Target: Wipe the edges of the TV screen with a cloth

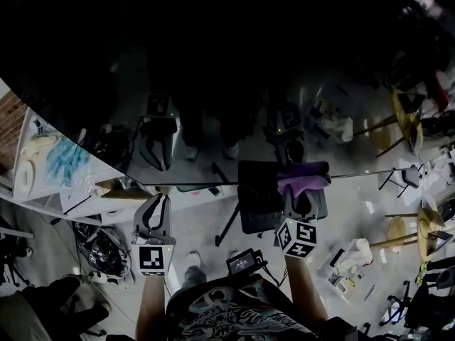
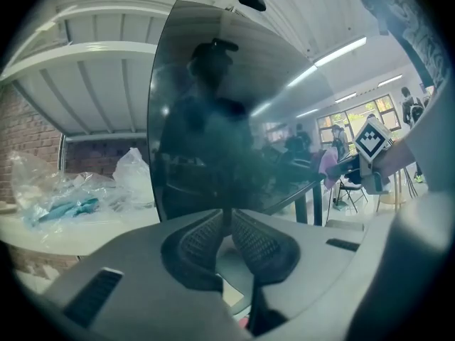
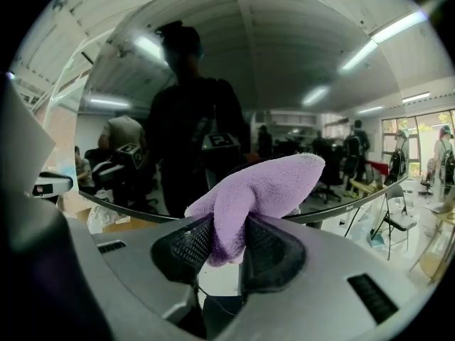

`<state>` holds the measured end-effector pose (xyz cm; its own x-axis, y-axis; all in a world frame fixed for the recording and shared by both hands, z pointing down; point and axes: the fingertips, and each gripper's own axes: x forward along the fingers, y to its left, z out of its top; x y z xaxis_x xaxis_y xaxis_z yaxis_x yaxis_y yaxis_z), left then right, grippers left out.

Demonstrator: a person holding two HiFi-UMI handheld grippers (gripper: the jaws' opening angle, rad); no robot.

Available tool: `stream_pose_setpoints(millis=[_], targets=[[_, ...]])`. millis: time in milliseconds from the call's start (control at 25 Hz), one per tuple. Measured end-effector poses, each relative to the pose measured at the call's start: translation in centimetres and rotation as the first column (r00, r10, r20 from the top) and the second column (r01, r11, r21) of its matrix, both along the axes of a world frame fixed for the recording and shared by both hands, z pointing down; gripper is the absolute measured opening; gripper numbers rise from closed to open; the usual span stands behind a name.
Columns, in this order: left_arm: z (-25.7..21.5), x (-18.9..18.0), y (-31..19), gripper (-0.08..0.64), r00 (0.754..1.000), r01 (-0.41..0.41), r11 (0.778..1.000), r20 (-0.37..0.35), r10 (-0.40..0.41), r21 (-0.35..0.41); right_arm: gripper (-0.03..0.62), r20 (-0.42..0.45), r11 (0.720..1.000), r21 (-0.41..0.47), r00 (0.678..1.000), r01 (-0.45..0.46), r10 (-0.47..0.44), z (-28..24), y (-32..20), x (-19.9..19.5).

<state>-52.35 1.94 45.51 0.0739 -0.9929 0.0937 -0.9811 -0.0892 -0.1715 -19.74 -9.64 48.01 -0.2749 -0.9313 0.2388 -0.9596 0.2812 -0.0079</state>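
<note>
Item: TV screen [image 1: 213,62], dark and glossy, standing upright and mirroring the room; its lower edge ran as a thin bezel line across the head view. Item: cloth [image 1: 302,180], purple pile fabric, lying at the right part of that lower edge and seemingly touching it, though contact could not be confirmed. Item: right claw [image 1: 302,192], just below the screen's lower edge, jaws clamped on a fold of the cloth [image 3: 263,190] with a rounded lobe standing out beyond the pads toward the bezel. Item: left claw [image 1: 161,200], below the left part of the same edge; in the left gripper view its jaws [image 2: 229,216] met at the tips with nothing between them, and it seemed clear of the screen [image 2: 213,119]. Item: plastic bags [image 2: 71,190], on a pale surface to the left of the screen. Step judged in hand: a pass along the lower edge. Handling note: only the free lobe was fit to meet the bezel, so the hard jaw tips belonged off the glass; light, even pressure and a straight run along the edge suited a screen on a stand, with the left claw available to steady the frame if it rocked.
</note>
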Motion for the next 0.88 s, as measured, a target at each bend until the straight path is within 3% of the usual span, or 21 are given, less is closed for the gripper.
stream_pose_setpoints(millis=[160,440,640,880], targets=[[0.7,-1.2,0.3,0.051,0.999,-0.022,0.999,0.024,0.023,-0.038,0.137,-0.009,1.0,0.004,1.0,-0.004,0.004,0.1,0.4,-1.8],[0.9,-2.6,0.3,0.051,0.999,-0.024,1.0,-0.032,0.024,0.014,0.137,-0.015,1.0,0.007,1.0,0.009,-0.009,0.6,1.0,-5.1],[1.3,-3.2,0.8,0.051,0.999,-0.047,0.998,0.013,0.048,-0.044,0.137,-0.021,1.0,0.003,1.0,0.019,-0.019,0.4,1.4,-6.4],[1.0,-4.0,0.8,0.051,0.999,-0.043,0.999,-0.031,0.043,-0.01,0.137,-0.028,0.999,0.004,0.999,0.032,-0.032,0.4,1.8,-8.1]])
